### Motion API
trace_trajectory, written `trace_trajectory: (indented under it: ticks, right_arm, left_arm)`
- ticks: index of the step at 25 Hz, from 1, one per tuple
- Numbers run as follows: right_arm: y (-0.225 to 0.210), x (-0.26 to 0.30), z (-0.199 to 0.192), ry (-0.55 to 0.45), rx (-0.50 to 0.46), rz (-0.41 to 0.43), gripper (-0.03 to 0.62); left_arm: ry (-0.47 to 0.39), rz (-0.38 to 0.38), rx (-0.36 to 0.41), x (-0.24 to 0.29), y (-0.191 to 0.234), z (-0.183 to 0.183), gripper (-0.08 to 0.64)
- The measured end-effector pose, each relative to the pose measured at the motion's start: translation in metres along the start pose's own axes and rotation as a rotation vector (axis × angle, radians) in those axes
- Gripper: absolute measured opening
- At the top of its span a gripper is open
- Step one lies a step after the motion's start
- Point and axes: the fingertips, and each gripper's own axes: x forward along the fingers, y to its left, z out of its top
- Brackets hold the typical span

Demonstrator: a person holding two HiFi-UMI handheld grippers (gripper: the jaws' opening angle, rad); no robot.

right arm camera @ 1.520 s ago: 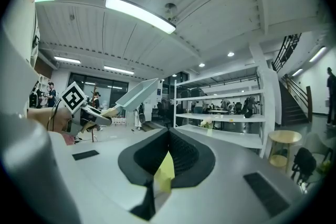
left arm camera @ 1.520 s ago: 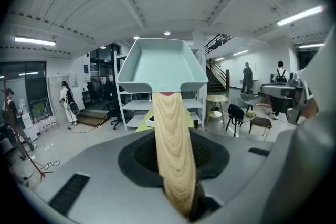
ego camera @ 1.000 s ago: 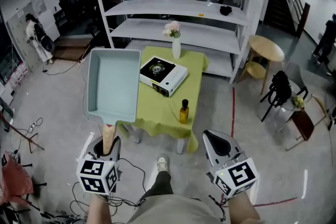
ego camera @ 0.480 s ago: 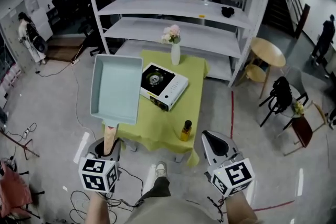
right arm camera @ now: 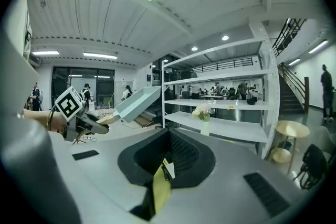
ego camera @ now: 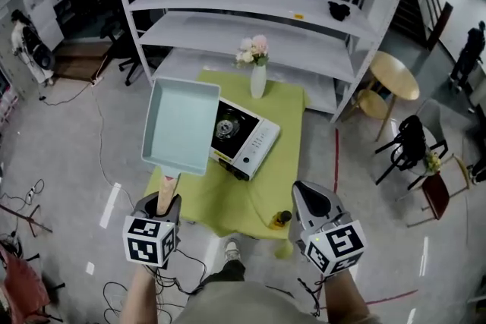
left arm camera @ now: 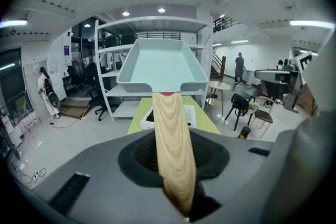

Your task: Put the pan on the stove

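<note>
I am gripping the pale wooden handle (left arm camera: 173, 155) of a light teal rectangular pan (ego camera: 182, 125) with the left hand-held gripper (ego camera: 159, 202), its jaws closed narrowly round the handle's near end. The pan is hanging in the air, nose tilted upward, over the left side of the green-clothed counter (ego camera: 285, 159). From the head view its right edge is overlapping the left side of the white portable gas stove with a black burner (ego camera: 247, 139), but it is not resting on it. The right hand-held gripper (ego camera: 313, 202) is waiting low by the near edge, its jaws drawn together on none of the task's things.

What I am worrying about is the leverage. The whole pan is cantilevering off one slim, smooth handle, so I judge it could swivel or droop in the jaws as I lower it, and land on a corner rather than flat. The stove is sitting askew on the cloth; if I am coming in along my own line, the pan may settle off-centre on the burner and tip, or nudge the stove across the cloth. The white vase of pink flowers (ego camera: 258, 80) is standing just beyond the stove, so overreaching could topple it. A small amber bottle (ego camera: 279, 220) is standing at the near edge, just beside the right hand-held gripper, and a careless shift there could knock it off.
</note>
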Motion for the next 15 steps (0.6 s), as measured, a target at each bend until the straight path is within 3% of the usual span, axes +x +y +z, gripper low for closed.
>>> trace_trajectory:
  ticks: [8, 15]
  right_arm:
    - [-0.023, 0.099, -0.011, 0.079, 0.047, 0.003, 0.006]
    - [-0.042, 0.142, -0.037, 0.150, 0.095, 0.003, 0.006]
  left_arm:
    - [0.104, -0.058, 0.050, 0.090, 0.040, 0.014, 0.101]
    - [0.172, -0.130, 0.075, 0.151, 0.041, 0.011, 0.101]
